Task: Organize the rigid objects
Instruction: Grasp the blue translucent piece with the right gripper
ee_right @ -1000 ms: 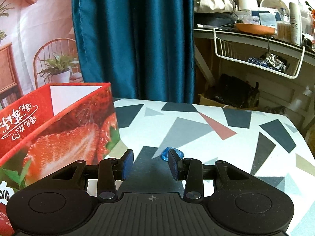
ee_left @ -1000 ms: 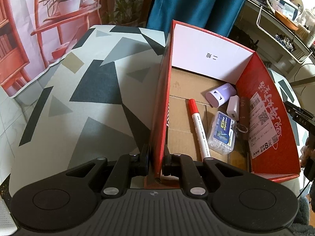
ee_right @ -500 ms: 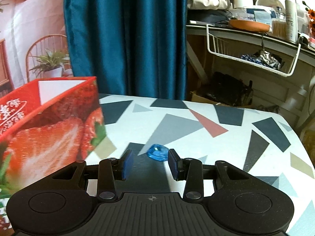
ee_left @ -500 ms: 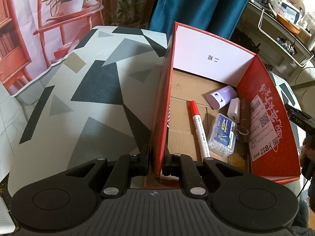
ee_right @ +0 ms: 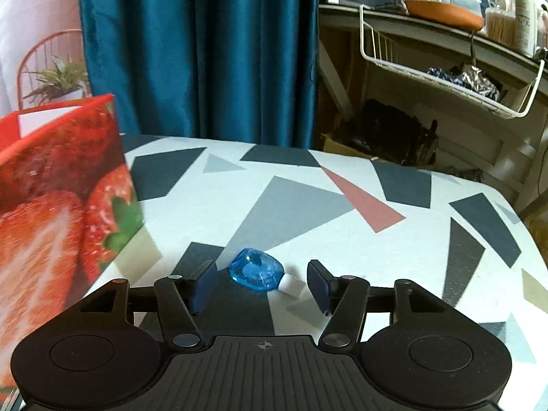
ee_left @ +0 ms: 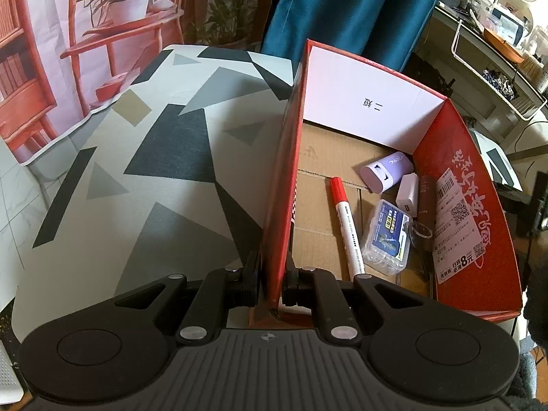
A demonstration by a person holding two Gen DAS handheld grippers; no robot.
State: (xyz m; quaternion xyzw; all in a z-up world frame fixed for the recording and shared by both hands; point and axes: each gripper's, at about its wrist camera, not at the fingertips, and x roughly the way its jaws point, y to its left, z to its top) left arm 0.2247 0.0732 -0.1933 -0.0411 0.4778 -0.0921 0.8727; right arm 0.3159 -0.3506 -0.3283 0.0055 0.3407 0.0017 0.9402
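Right gripper has just spread its jaws around the blue bottle (not touching yet); left gripper clamps the box wall. Grab looks next.

curtain: teal | wire basket: white | backdrop: printed

Patterned table; box; blue trinket
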